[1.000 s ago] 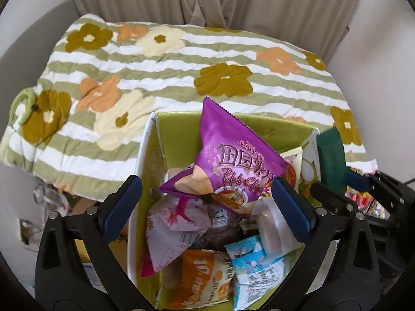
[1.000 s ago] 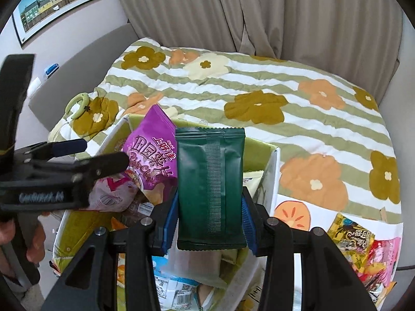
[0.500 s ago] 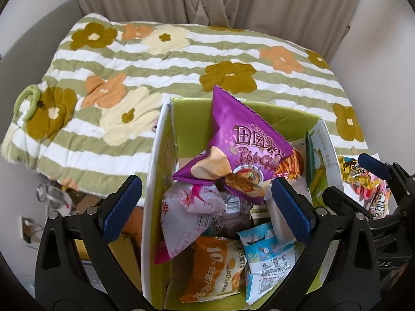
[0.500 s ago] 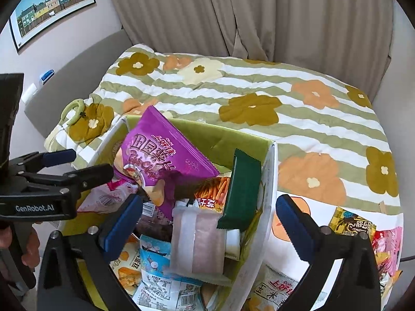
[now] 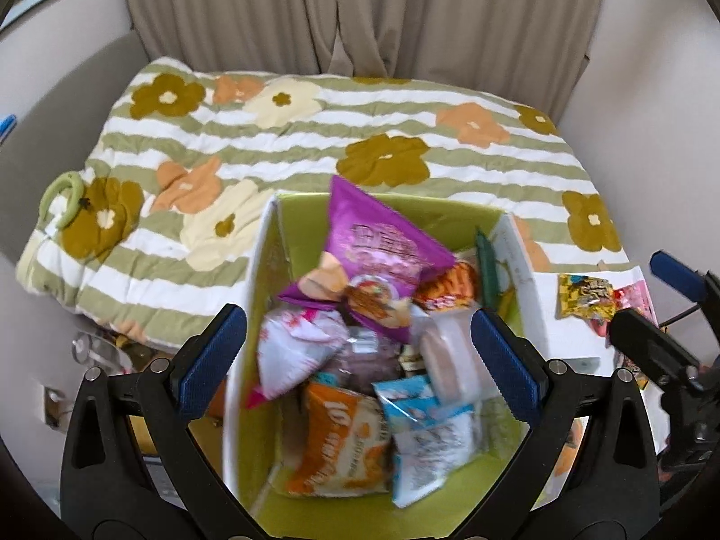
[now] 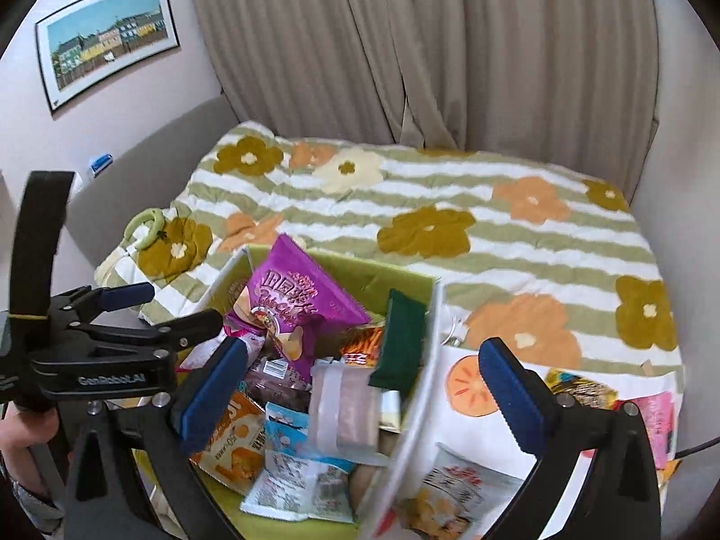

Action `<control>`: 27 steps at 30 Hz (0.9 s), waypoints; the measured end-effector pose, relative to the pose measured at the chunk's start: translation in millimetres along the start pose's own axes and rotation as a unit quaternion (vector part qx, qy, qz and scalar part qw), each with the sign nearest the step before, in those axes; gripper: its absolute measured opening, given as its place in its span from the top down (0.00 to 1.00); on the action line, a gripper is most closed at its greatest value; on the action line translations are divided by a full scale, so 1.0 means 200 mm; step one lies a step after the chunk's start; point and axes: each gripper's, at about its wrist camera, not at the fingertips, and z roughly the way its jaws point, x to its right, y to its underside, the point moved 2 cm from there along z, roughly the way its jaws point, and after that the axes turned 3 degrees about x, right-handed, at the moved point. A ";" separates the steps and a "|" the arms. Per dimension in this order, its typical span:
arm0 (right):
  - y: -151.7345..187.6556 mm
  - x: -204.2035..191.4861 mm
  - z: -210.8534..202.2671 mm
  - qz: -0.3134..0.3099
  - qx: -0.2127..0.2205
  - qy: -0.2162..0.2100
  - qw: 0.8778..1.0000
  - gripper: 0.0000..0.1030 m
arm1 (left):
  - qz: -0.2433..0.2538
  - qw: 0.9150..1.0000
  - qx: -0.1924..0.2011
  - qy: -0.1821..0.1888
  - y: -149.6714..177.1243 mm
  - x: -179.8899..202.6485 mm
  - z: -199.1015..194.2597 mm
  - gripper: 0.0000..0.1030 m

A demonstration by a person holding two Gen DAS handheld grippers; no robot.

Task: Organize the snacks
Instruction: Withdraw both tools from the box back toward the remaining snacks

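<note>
Against the right wall of the green box point(image 6: 315, 265), the dark green packet point(image 6: 400, 337) stands on edge among the other snacks, beside the purple chip bag point(image 6: 297, 297). The right gripper point(image 6: 360, 396) has just been opening and now stands wide with nothing between its pads; the left gripper point(image 5: 355, 360) is equally wide and empty above the box. That drop looks finished. Next likely comes a reach right for the loose packets point(image 6: 580, 391) on the bed point(image 6: 450, 207), clearing the box's white right wall point(image 6: 418, 405). Open quilt lies far and left.
</note>
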 end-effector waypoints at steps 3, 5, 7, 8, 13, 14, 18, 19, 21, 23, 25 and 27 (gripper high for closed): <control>0.02 0.07 -0.13 -0.001 0.017 -0.003 1.000 0.01 | 0.004 1.000 0.014 -0.006 0.05 0.15 -0.10 0.03; 0.05 0.15 -0.21 0.000 0.023 -0.006 1.000 0.01 | 0.004 1.000 0.022 -0.006 0.08 0.25 -0.15 0.03; 0.08 0.22 -0.29 -0.003 0.030 -0.003 1.000 0.01 | 0.004 1.000 0.027 -0.002 0.11 0.35 -0.19 0.03; 0.10 0.27 -0.34 -0.004 0.035 0.002 0.999 0.01 | 0.003 1.000 0.027 -0.002 0.13 0.41 -0.20 0.03; 0.19 0.53 -0.57 0.003 0.051 0.023 0.998 0.01 | 0.000 0.999 0.034 0.003 0.23 0.69 -0.28 0.03; 0.21 0.57 -0.60 0.003 0.052 0.026 0.998 0.01 | 0.001 0.999 0.035 0.006 0.26 0.76 -0.30 0.03; 0.32 0.76 -0.74 0.004 0.053 0.061 0.997 0.01 | 0.004 0.999 0.034 0.003 0.38 0.97 -0.31 0.03; 0.35 0.79 -0.76 0.003 0.054 0.066 0.996 0.01 | 0.004 0.999 0.033 0.001 0.40 1.00 -0.30 0.03; 0.41 0.88 -0.80 0.006 0.051 0.080 0.995 0.01 | 0.003 1.000 0.026 -0.004 0.48 1.09 -0.28 0.03; 0.48 0.97 -0.82 0.020 0.048 0.083 0.995 0.01 | 0.008 1.000 0.021 -0.008 0.55 1.16 -0.25 0.03; 0.53 1.03 -0.81 0.030 0.041 0.084 0.995 0.01 | 0.023 0.999 0.015 -0.021 0.62 1.24 -0.21 0.03; 0.60 1.11 -0.80 0.045 0.033 0.091 0.994 0.01 | 0.037 0.999 0.013 -0.034 0.68 1.30 -0.18 0.03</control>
